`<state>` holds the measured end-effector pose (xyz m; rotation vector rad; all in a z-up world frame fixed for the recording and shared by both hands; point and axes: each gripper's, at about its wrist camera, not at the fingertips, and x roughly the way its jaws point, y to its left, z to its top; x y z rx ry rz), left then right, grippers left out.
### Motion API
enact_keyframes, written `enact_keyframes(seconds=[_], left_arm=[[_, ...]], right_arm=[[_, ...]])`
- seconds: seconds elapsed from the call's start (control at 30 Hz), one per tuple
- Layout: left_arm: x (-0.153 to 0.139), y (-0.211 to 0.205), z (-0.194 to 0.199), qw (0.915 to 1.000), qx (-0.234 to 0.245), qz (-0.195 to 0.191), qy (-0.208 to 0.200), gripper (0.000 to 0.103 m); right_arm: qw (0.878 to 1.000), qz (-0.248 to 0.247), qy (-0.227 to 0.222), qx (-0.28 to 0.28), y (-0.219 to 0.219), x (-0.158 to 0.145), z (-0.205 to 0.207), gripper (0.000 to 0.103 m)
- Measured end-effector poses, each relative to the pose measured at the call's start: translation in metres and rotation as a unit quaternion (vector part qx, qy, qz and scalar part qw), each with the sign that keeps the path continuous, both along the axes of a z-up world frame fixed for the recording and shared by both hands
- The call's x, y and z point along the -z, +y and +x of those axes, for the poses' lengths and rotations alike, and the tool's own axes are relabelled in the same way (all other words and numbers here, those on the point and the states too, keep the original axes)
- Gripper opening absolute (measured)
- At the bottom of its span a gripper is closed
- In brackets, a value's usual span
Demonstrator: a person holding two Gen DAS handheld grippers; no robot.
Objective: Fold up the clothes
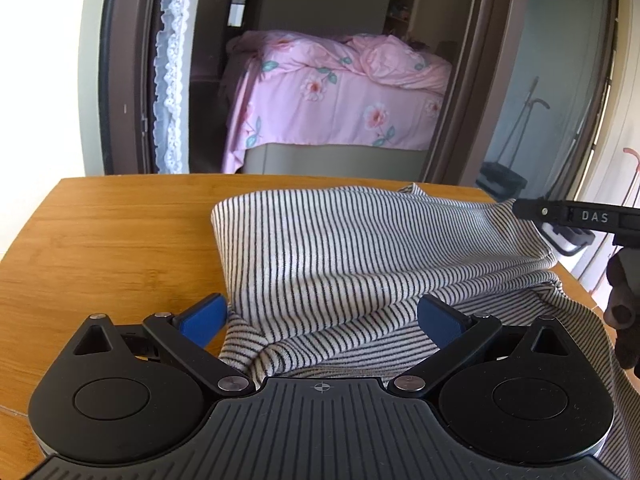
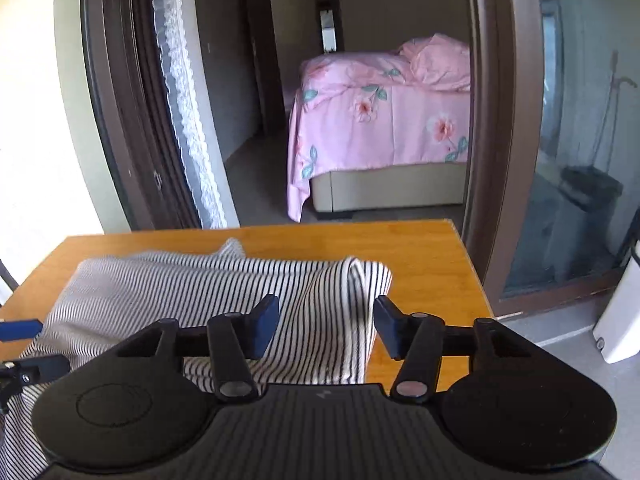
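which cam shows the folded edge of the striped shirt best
The left wrist view: the striped shirt fills the middle of the frame, and its rolled fold edge runs sharp along the left side above the wooden table. The right wrist view shows the same shirt lower, partly hidden behind the right gripper, with that end blurred.

Bare wood surface (image 1: pixel 100 240) left of striped garment (image 1: pixel 360 248), clear strip behind it to far edge, bare corner at right (image 2: pixel 432 264), garment heap fills middle, right claw (image 1: pixel 560 236) at its right end, left claw (image 1: pixel 320 320) over near folds
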<state>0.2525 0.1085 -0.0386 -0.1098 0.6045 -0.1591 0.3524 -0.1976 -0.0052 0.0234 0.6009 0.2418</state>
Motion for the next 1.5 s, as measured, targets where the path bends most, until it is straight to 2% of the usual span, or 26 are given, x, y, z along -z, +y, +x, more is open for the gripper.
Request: enact_keyframes(seconds=[0.07,0.1,0.2,0.3,0.4,0.5,0.6,0.67,0.77,0.87,0.97,1.1,1.23,1.33,1.43,1.5], left_arm=[[0.0,-0.002,-0.003,1.0,-0.002,0.003,0.004,0.103],[0.001,-0.002,-0.005,1.0,-0.005,0.003,0.006,0.103],[0.0,-0.002,-0.008,0.9999,-0.012,0.002,0.009,0.103],[-0.001,-0.002,-0.01,0.9999,-0.013,0.004,0.007,0.103],[-0.009,-0.001,-0.01,0.9999,-0.014,0.002,-0.009,0.103],[-0.027,-0.002,-0.009,0.9991,0.01,-0.015,-0.038,0.103],[-0.033,-0.006,0.005,0.9974,0.04,-0.046,-0.038,0.103],[-0.024,-0.01,0.022,0.9966,0.052,-0.061,-0.017,0.103],[0.002,-0.014,0.034,0.9977,0.045,-0.051,0.0,0.103],[0.003,-0.02,0.033,0.9985,0.043,-0.031,-0.007,0.103],[0.003,-0.017,0.034,0.9984,0.042,-0.036,-0.005,0.103],[0.004,-0.016,0.035,0.9985,0.042,-0.034,-0.005,0.103],[0.003,-0.016,0.035,0.9985,0.042,-0.033,-0.004,0.103],[0.002,-0.015,0.034,0.9985,0.043,-0.035,-0.004,0.103],[0.003,-0.012,0.033,0.9982,0.043,-0.042,-0.005,0.103],[0.003,-0.011,0.033,0.9981,0.043,-0.044,-0.005,0.103]], right_arm=[[1.0,-0.015,-0.022,-0.013,0.007,-0.003,-0.004,0.016],[0.999,-0.014,-0.032,-0.017,0.009,-0.006,-0.006,0.015],[0.999,-0.011,-0.038,-0.007,0.005,-0.012,-0.004,0.015],[1.0,-0.027,-0.011,-0.001,0.002,0.004,0.0,0.015],[0.999,-0.032,-0.009,0.0,0.001,0.014,-0.002,0.017],[1.0,-0.03,-0.009,0.003,0.001,0.014,-0.003,0.019],[1.0,-0.028,-0.008,0.007,0.0,0.014,-0.003,0.019],[1.0,-0.027,-0.008,0.009,-0.001,0.014,-0.003,0.022],[1.0,-0.024,-0.007,0.013,-0.002,0.014,-0.003,0.031],[1.0,-0.019,-0.005,0.019,-0.004,0.014,-0.003,0.035],[0.999,-0.02,-0.004,0.028,-0.004,0.014,-0.003,0.04],[0.999,-0.025,-0.002,0.031,-0.003,0.014,-0.002,0.043],[0.999,-0.029,0.011,0.036,-0.002,0.013,0.002,0.057],[0.999,-0.03,0.02,0.037,-0.004,0.007,0.006,0.06],[0.999,-0.035,-0.01,0.041,-0.001,-0.011,0.001,0.06],[0.999,-0.016,-0.023,0.025,0.003,-0.021,-0.002,0.065]])
